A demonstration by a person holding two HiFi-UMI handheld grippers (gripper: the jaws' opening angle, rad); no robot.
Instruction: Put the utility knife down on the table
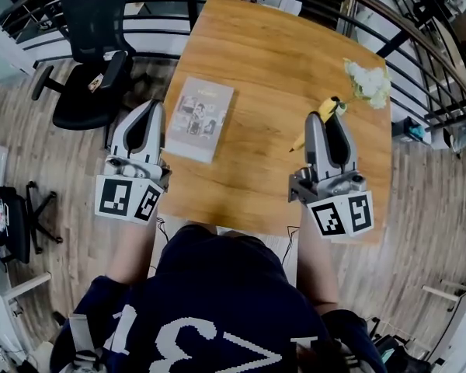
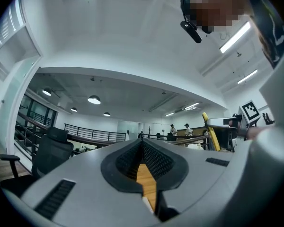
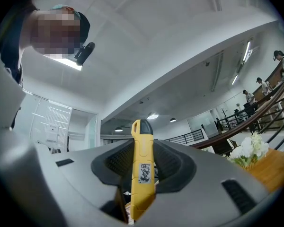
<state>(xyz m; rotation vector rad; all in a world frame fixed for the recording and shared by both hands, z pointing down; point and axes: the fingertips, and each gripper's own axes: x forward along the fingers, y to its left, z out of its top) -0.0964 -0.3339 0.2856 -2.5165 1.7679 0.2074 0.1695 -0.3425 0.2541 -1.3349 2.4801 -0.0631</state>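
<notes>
The right claw (image 1: pixel 330 119) is clamped on the utility knife (image 1: pixel 325 111), its two jaws pressed against the flat sides of the yellow handle. In the right gripper view the knife (image 3: pixel 142 174) stands lengthwise between the ribbed pads and its dark-capped end sticks out past the jaw tips. A small white label shows on its near face. That view looks up at the ceiling lights, so the knife is held in the air and does not lie on the counter (image 1: pixel 264 61). From the head view it hangs over the right part of the wooden counter, near a bunch of white flowers (image 1: pixel 369 82) by the right edge. Whether the flowers stand in a vase cannot be made out.

The left claw (image 1: pixel 152 106) holds nothing. In the left gripper view its jaws (image 2: pixel 142 143) meet at the tips, and only a sliver of wood shows through the gap lower down. It hovers at the counter's left edge, just beside a book (image 1: pixel 199 118) that lies flat on the counter, apart from the knife.

A black office chair (image 1: pixel 93 61) stands on the wooden floor (image 1: pixel 54 169) to the left, and a dark railing (image 1: pixel 419 37) curves round the far side.
</notes>
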